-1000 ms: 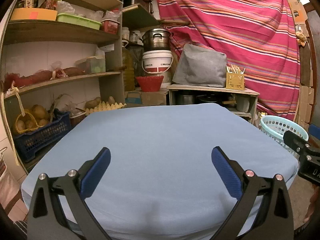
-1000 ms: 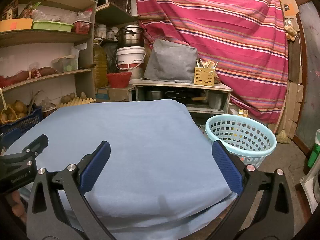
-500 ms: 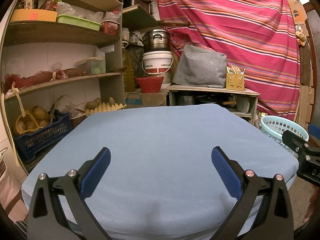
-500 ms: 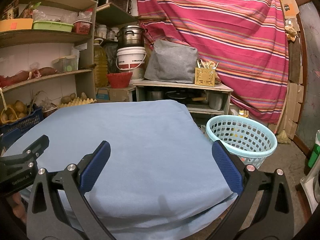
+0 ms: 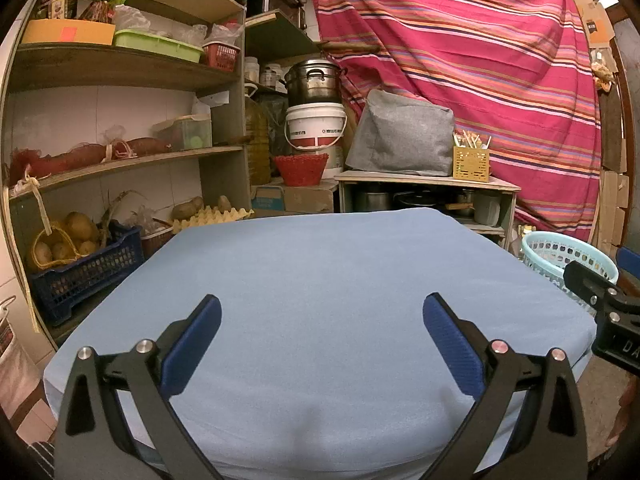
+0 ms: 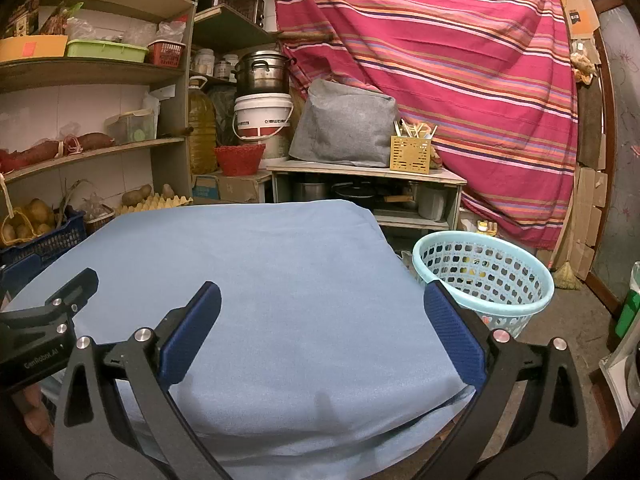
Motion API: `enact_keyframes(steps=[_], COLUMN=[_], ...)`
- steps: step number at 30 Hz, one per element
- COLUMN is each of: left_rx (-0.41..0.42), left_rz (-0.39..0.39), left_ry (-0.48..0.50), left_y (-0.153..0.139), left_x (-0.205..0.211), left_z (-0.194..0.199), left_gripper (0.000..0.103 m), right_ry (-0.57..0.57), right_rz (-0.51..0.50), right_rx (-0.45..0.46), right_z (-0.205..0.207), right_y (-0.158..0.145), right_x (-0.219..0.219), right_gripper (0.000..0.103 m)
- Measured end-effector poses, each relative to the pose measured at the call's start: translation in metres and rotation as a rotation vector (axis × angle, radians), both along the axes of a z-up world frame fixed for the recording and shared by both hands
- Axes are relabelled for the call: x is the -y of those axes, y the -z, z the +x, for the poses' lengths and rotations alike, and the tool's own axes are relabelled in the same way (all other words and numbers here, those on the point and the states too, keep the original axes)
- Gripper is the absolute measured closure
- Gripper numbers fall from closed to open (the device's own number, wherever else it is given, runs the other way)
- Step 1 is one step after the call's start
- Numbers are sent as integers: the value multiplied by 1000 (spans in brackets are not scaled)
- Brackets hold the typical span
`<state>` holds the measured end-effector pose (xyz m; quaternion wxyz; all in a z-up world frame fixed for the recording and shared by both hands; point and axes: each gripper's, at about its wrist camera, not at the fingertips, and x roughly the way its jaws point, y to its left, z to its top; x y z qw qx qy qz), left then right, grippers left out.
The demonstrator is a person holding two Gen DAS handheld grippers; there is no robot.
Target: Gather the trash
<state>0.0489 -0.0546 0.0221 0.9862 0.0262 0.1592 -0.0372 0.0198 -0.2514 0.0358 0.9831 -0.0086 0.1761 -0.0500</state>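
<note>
A table under a light blue cloth (image 5: 320, 280) fills the middle of both views (image 6: 260, 272); I see no trash on it. A light blue perforated basket (image 6: 484, 280) stands on the floor to the table's right, with something yellow inside; its rim also shows in the left wrist view (image 5: 560, 252). My left gripper (image 5: 320, 344) is open and empty above the table's near edge. My right gripper (image 6: 320, 332) is open and empty above the near right part of the table. Each gripper shows at the edge of the other's view.
Shelves at the left hold a blue crate (image 5: 80, 276) of potatoes, egg trays and tubs. Behind the table stand a low cabinet (image 6: 364, 172) with a grey bag, a white bucket (image 6: 262, 116), a red bowl and a striped curtain (image 6: 440, 60).
Both views shift only slightly. The grippers stay open and empty above the table.
</note>
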Motion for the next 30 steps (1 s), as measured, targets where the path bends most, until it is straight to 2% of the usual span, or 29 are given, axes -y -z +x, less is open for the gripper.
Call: enact_keyframes(steps=[30], left_rx=[13], left_rz=[-2], left_ry=[-5], left_y=[-6], left_x=[-10], left_z=[4], left_gripper=[5], right_ry=[1], right_rz=[1], right_rx=[0], right_z=[1], right_y=[0], right_x=[-1], right_gripper=[4])
